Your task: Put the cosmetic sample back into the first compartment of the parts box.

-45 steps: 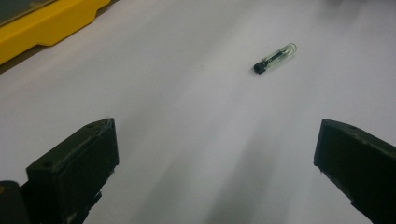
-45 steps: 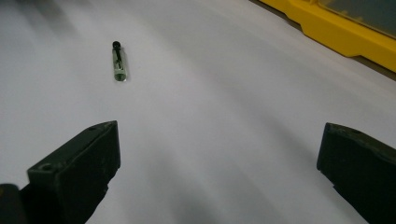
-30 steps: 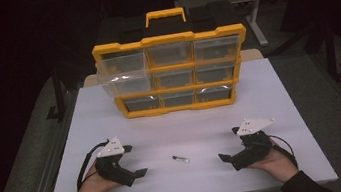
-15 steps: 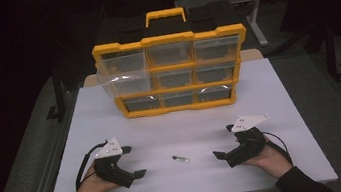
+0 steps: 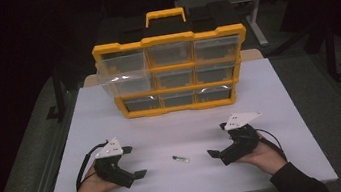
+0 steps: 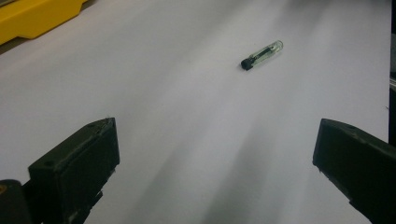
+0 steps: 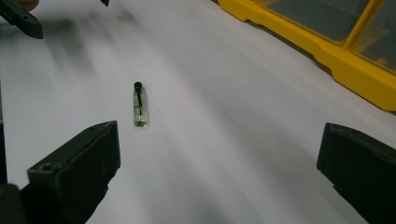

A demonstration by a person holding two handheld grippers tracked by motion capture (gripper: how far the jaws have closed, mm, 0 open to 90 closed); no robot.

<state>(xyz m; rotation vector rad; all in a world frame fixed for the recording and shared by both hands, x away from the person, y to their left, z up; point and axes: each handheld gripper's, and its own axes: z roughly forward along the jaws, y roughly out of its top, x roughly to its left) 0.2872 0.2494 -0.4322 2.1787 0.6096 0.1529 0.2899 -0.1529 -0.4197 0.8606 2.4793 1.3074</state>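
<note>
A small clear vial with a black cap lies flat on the white table, between my two grippers. My left gripper rests on the table left of it, open and empty. The left gripper view shows the vial ahead and to the right of its wide-apart jaws. My right gripper sits right of the vial, also open and empty. In the right gripper view the vial lies just beyond the left jaw of that gripper, cap pointing away.
A yellow organizer with clear drawers stands upright at the back of the table, its upper left drawer pulled out. Its yellow base runs along the right gripper view's upper right. Dark floor surrounds the table.
My right gripper has slid left toward the vial. The left gripper and the vial have stayed put.
</note>
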